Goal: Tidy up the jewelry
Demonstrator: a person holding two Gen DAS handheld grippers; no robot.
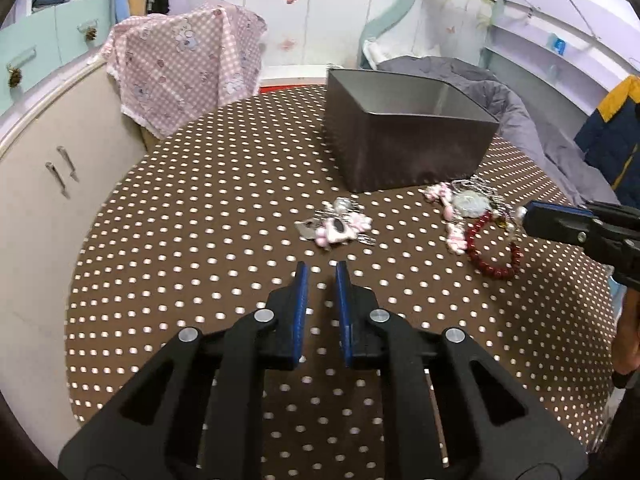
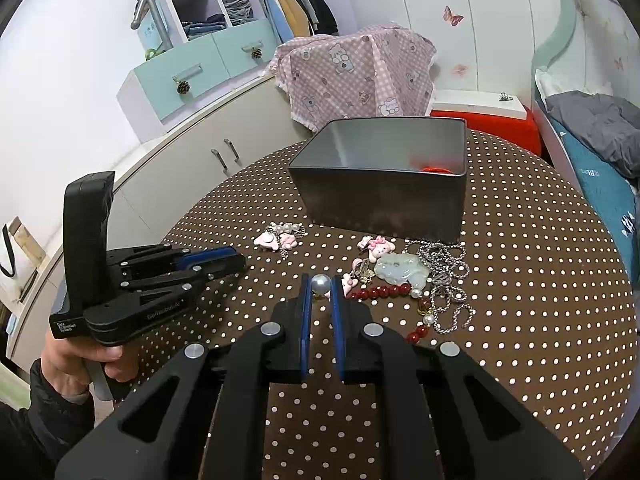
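Observation:
A grey metal box (image 1: 408,148) (image 2: 380,196) stands on the round brown polka-dot table (image 1: 200,240) (image 2: 540,280); something red lies inside it (image 2: 438,169). My right gripper (image 2: 321,282) (image 1: 524,214) is shut on a white pearl (image 2: 321,283) at the pile of jewelry: a red bead bracelet (image 1: 494,246) (image 2: 380,292), a pale jade pendant (image 2: 400,270), silver chains (image 2: 448,280), pink charms (image 2: 378,248). My left gripper (image 1: 320,270) (image 2: 236,262) is empty, jaws slightly apart, just short of a second pink charm cluster (image 1: 340,226) (image 2: 280,238).
A pink checked cloth (image 1: 188,68) (image 2: 360,76) covers something behind the table. A beige cabinet (image 1: 48,184) stands left. A bed with grey bedding (image 1: 520,112) (image 2: 600,128) lies right. A red stool (image 2: 480,120) stands behind the box.

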